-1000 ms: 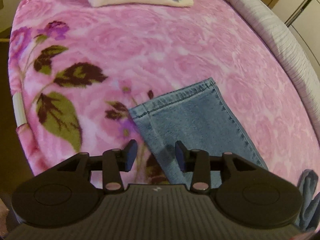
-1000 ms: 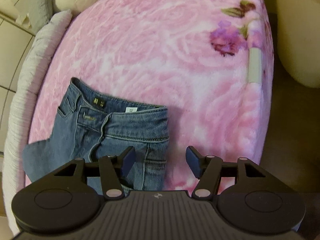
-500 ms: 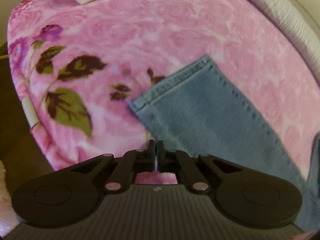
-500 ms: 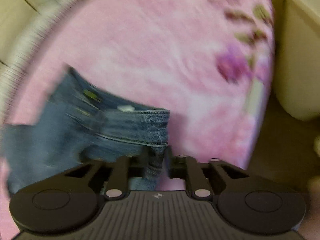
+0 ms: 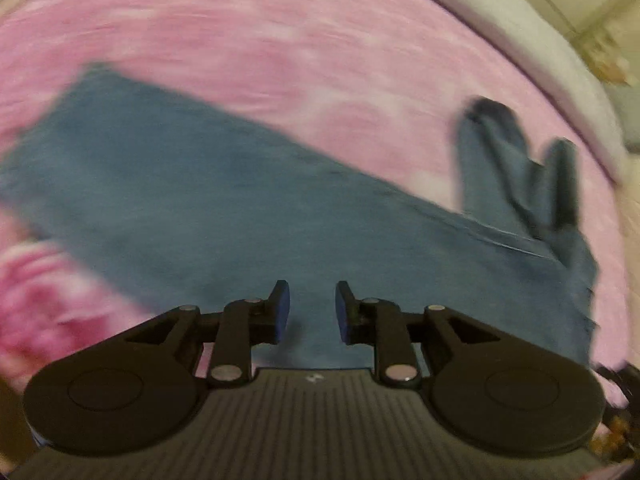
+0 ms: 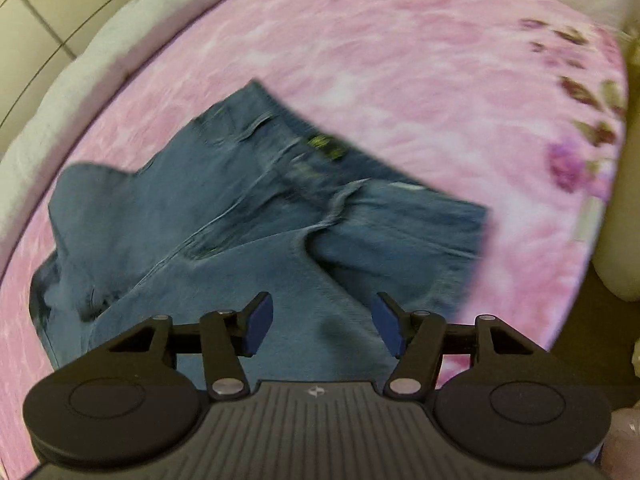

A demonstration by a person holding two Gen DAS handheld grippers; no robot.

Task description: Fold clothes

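Note:
A pair of blue jeans lies on a pink floral blanket. In the blurred left wrist view one leg stretches flat from the left edge to the right, with a bunched part at the right. My left gripper is open and empty just above the leg. In the right wrist view the waist and seat of the jeans lie crumpled, with a leg folded across below. My right gripper is open and empty above the denim.
The pink blanket covers a bed with a grey-white padded border on its far side, also in the left wrist view. The bed's edge drops off at the right, beside a cream object.
Both grippers were shut on the jeans half a second ago and are open now. The jeans have been pulled and laid down in a new position; both cameras swung over the denim.

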